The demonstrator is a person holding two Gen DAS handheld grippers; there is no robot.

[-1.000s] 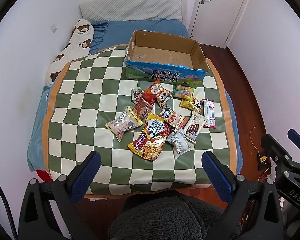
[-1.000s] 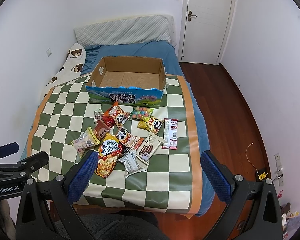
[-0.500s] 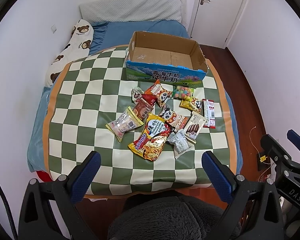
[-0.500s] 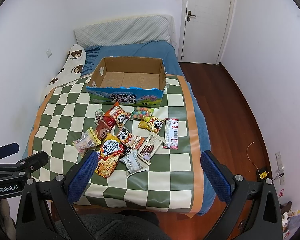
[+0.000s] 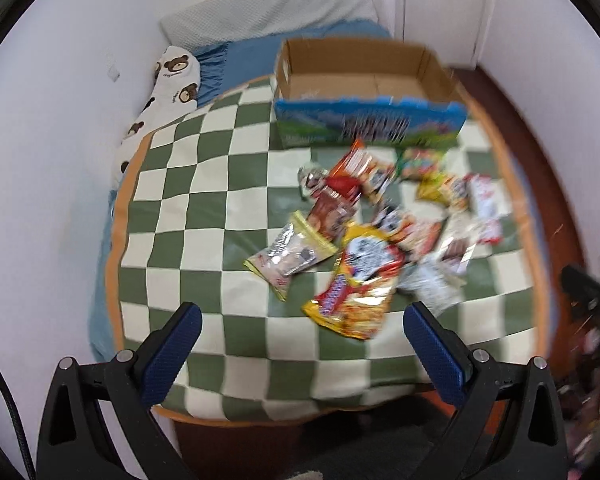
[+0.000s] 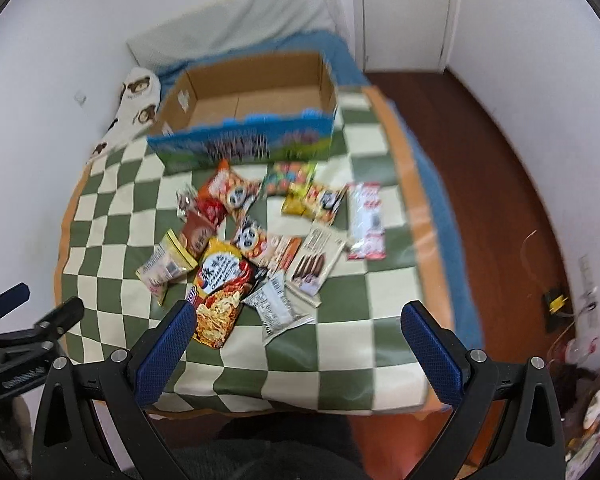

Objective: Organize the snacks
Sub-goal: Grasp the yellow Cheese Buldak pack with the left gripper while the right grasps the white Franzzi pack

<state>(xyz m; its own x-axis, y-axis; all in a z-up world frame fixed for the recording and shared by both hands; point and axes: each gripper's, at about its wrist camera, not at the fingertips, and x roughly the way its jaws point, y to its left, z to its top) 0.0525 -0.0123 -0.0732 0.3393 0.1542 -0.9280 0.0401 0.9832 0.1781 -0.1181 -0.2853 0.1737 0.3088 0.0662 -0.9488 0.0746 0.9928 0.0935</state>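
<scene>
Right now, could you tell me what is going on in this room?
A person holds two blue-padded grippers, the left gripper and the right gripper, both open and empty. A pile of loose snack packets lies on the green-and-cream checkered cloth. The open cardboard box with a blue printed front behind them holds nothing yet.

One cardboard box [image 6: 252,120], about eleven snack packets [image 6: 260,240] on one checked blanket [image 6: 360,320], two claws [image 6: 296,344], one door [image 6: 404,12]

White walls [image 6: 540,20], a white door [image 6: 404,12], red-brown wood floor [image 6: 480,152].
</scene>
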